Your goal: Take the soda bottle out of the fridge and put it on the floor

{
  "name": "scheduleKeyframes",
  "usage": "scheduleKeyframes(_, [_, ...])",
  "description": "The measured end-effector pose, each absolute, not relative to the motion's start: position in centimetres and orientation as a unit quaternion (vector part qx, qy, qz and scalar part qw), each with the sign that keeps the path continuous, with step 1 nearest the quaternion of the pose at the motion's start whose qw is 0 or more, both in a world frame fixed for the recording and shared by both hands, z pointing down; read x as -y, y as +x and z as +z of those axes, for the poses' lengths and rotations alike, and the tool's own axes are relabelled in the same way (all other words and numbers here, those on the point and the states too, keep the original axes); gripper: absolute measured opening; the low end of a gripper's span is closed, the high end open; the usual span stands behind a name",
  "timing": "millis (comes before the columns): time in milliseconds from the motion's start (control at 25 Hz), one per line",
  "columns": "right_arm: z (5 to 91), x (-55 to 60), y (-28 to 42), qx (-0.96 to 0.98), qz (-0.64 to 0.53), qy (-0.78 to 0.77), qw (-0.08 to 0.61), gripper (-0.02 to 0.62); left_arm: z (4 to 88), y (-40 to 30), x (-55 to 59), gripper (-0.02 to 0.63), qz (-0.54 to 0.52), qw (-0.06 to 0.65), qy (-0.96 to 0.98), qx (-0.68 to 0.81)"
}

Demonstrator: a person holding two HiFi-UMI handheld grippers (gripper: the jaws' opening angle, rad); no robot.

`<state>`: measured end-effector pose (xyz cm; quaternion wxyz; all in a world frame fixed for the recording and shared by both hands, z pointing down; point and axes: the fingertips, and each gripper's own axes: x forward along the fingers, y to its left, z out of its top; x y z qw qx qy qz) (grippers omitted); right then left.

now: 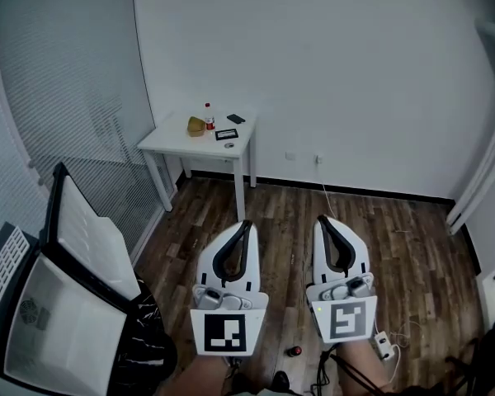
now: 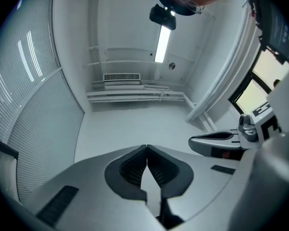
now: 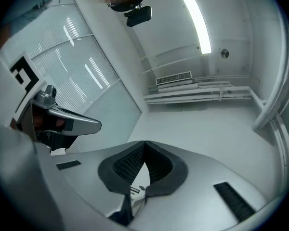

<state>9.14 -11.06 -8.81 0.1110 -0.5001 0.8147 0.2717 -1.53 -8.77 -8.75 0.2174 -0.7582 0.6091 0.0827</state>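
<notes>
- The left gripper (image 1: 247, 223) and the right gripper (image 1: 322, 219) are held up side by side over the floor (image 1: 404, 254). The jaws of each are clenched tip to tip, with nothing caught between them.
- No soda bottle is carried. A small red-capped bottle (image 1: 208, 115) is seen standing on the white surface (image 1: 172, 141) by the far wall, but whether it is the soda bottle cannot be told.
- A tiny red-topped thing (image 1: 294, 351) is spotted on the floor, low between the two grippers, too small to be named.
- The fridge (image 1: 82, 246) is found at the lower left. Its door appears to be swung open, and its inside is not shown.
- Two readings are judged to fit: the fridge is yet to be reached into, or a bottle is already set down and the jaws are clear of it.
- Either way, the open door is to be given room, and the white cable (image 1: 388, 345) on the floor is to be avoided.
- A yellow thing (image 1: 196, 125) and two dark flat items (image 1: 227, 134) are also carried on the surface.
- The room is otherwise bare, with white walls (image 1: 355, 73), a frosted partition (image 1: 66, 81) and wood-look boards.
</notes>
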Motion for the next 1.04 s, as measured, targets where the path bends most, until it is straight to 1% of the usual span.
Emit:
scheduleKeyframes(120, [-8.9,10.4,8.7,-0.816,0.271,-0.498,0.111,0.011,-9.1,-1.7,7.9,0.017,0.08,0.23,-0.756,-0.608])
scheduleKeyframes(320, [-9.0,9.5,8.2,-0.82,0.265,-0.493,0.117,0.011,-9.3,-2.4,7.2,0.017,0.095,0.211,-0.754,-0.615])
scheduleKeyframes(480, [-8.8,9.2,7.8,-0.821,0.264,-0.493,0.119,0.012,-9.4,-2.8,6.9,0.017,0.097,0.22,-0.751,-0.616])
scheduleKeyframes(720, [-8.6,9.1,7.3,-0.821,0.26,-0.494,0.119,0.011,-9.0,-3.3,7.0,0.017,0.096,0.209,-0.752,-0.618])
scheduleKeyframes(1040, [-9.1,9.4,8.0,-0.819,0.261,-0.496,0.126,0.011,-9.4,-2.4,7.4,0.017,0.095,0.212,-0.753,-0.616])
